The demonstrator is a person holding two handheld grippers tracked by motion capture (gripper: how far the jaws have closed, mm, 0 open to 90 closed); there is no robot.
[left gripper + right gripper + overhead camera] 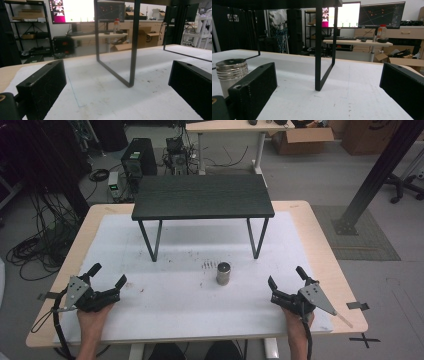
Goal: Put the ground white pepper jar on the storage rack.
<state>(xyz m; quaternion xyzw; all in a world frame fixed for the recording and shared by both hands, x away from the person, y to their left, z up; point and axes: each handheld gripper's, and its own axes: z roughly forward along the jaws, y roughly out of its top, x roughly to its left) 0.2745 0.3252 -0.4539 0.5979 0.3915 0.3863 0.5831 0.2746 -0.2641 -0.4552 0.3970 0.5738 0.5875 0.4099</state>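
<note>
Small ribbed silver metal cylinder (223, 273) stands upright mid-surface, near side of the black shelf-table (202, 196). We judge both hand-held grippers, left (107, 282) and right (286, 281), gape wide, empty, flanking it for approach.

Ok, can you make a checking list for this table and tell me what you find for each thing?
Surface: white mat on a wooden table, with dark scuffs near the middle.
Job's things: one metal can, upright, between the grippers and touching neither.
Clutter: a black shelf stand at the mat's far side.
Grippers: left gripper and right gripper both open, holding nothing.
Cables: one trails from each gripper.
Surroundings: floor cables, computer tower, cardboard boxes, monitors.
</note>
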